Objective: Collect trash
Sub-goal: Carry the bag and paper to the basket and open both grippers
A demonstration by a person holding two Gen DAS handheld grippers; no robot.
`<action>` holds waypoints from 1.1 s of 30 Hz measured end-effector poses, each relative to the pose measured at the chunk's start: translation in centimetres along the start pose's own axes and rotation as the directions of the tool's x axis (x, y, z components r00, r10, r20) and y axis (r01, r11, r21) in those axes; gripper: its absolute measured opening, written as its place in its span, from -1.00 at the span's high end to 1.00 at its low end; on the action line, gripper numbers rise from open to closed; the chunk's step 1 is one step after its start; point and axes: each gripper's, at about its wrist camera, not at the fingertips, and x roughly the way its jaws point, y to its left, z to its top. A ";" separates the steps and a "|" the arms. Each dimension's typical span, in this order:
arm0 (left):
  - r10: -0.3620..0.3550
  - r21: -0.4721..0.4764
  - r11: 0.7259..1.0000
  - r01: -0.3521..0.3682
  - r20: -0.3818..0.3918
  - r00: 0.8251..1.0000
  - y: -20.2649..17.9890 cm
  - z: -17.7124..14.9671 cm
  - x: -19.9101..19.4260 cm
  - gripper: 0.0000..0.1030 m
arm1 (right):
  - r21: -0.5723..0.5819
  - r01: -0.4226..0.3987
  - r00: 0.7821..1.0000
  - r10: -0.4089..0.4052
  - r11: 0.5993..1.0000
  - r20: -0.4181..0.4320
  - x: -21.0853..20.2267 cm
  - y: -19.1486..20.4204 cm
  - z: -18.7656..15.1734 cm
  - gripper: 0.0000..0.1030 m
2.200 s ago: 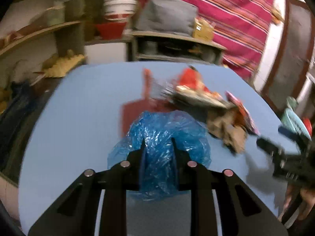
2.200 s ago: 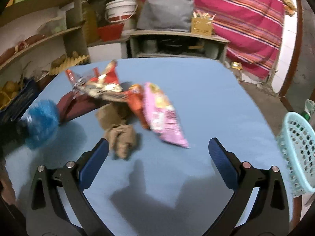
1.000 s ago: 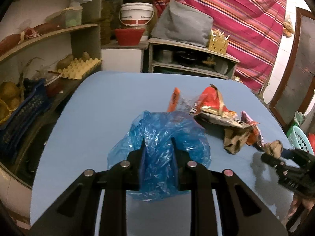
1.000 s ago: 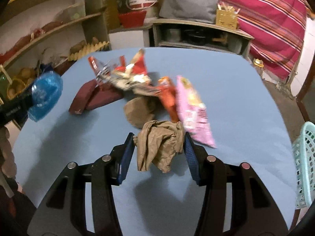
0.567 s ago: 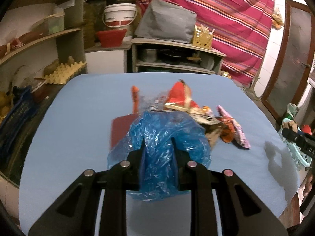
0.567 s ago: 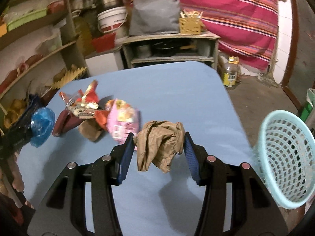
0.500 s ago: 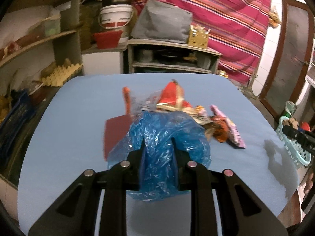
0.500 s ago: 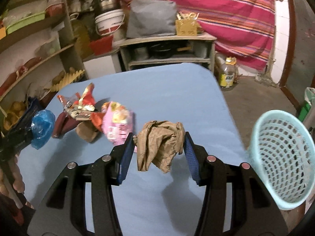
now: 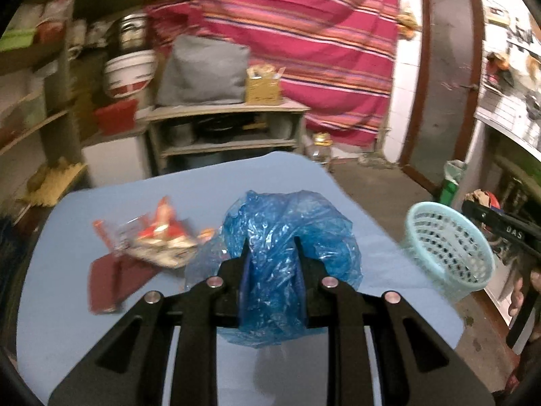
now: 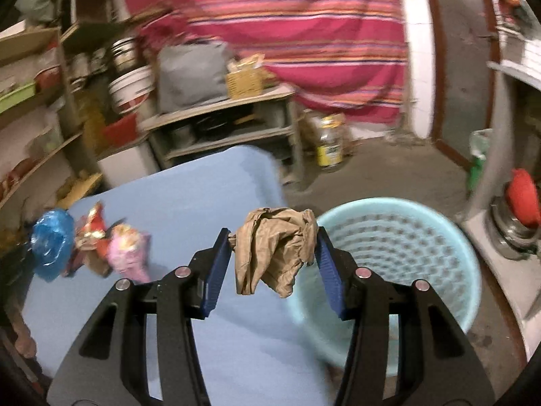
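Note:
My left gripper [image 9: 270, 242] is shut on a crumpled blue plastic bag [image 9: 287, 237], held above the blue table [image 9: 67, 321]. In the right wrist view my right gripper [image 10: 273, 233] is shut on a wad of brown paper [image 10: 275, 247], held over the table's right edge beside a light blue mesh basket [image 10: 399, 237] on the floor. The same basket [image 9: 446, 247] shows at the right of the left wrist view, with the right gripper's black body [image 9: 500, 230] above it. A heap of snack wrappers [image 9: 155, 237] lies on the table; a pink packet [image 10: 126, 247] is among them.
A dark red packet [image 9: 104, 284] lies at the table's left. Wooden shelves [image 9: 223, 125] with pots and a grey bag stand behind the table, before a striped red curtain [image 9: 304, 34]. A yellow jar [image 10: 329, 150] stands on the concrete floor; a door is at the far right.
Both grippers have swung right and up with their loads. The basket has come into full view beside the right gripper, and the wrapper heap has slid to the left in both views.

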 end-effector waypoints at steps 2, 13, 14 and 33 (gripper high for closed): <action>-0.031 0.020 0.999 0.031 0.001 1.000 -2.1 0.5 0.6 0.56 | 0.028 0.020 1.000 -0.020 0.999 0.016 -0.9 -1.9 0.1 0.02; -0.199 0.102 0.974 0.203 -0.049 0.979 -15.0 1.6 6.0 0.56 | 0.098 0.128 0.992 -0.129 0.987 0.004 -2.7 -9.4 -1.6 0.01; -0.206 0.109 0.971 0.211 -0.055 0.977 -15.8 1.6 6.4 0.56 | 0.106 0.132 0.991 -0.133 0.986 0.003 -2.7 -9.9 -1.7 0.01; -0.257 0.161 0.946 0.280 -0.153 0.954 -25.7 3.5 14.2 -0.31 | 0.257 0.166 0.986 -0.162 0.952 -0.037 -2.0 -15.7 -2.5 0.01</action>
